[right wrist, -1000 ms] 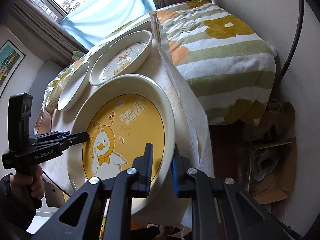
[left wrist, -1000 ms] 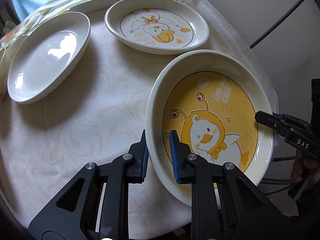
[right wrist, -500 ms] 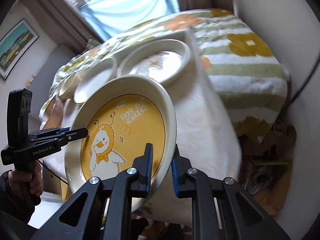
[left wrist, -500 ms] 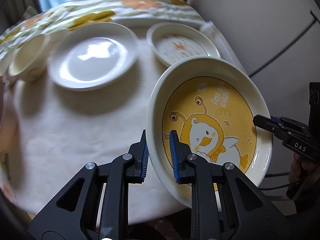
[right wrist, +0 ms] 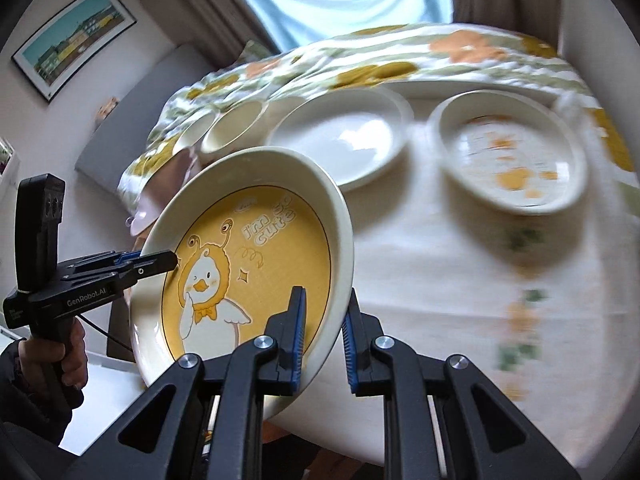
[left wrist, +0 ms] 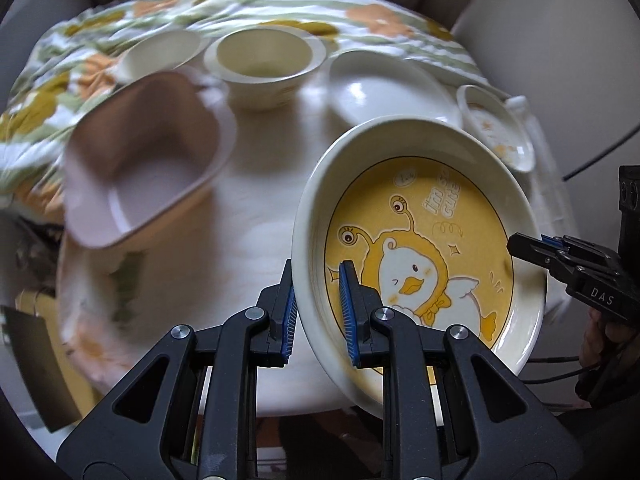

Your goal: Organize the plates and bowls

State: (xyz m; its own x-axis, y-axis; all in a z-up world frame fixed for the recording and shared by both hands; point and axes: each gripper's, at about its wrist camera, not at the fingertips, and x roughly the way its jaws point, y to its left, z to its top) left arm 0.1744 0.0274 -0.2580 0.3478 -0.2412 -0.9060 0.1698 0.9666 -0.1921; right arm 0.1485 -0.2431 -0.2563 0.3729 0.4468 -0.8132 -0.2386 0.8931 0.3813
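Gripping opposite rims of the yellow duck plate (left wrist: 420,248), left claw (left wrist: 316,312) at 7 o'clock and right claw (right wrist: 324,332) opposite, both clamped shut, holds it tilted above the bench (left wrist: 256,216), probably for stacking on the white plate (right wrist: 340,140) at 12 o'clock.

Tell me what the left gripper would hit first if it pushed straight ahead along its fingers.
The left gripper is clamped on the yellow duck plate, so both move together. Past them, the white tablecloth lies ahead, then probably the cream bowl; depth is unclear.
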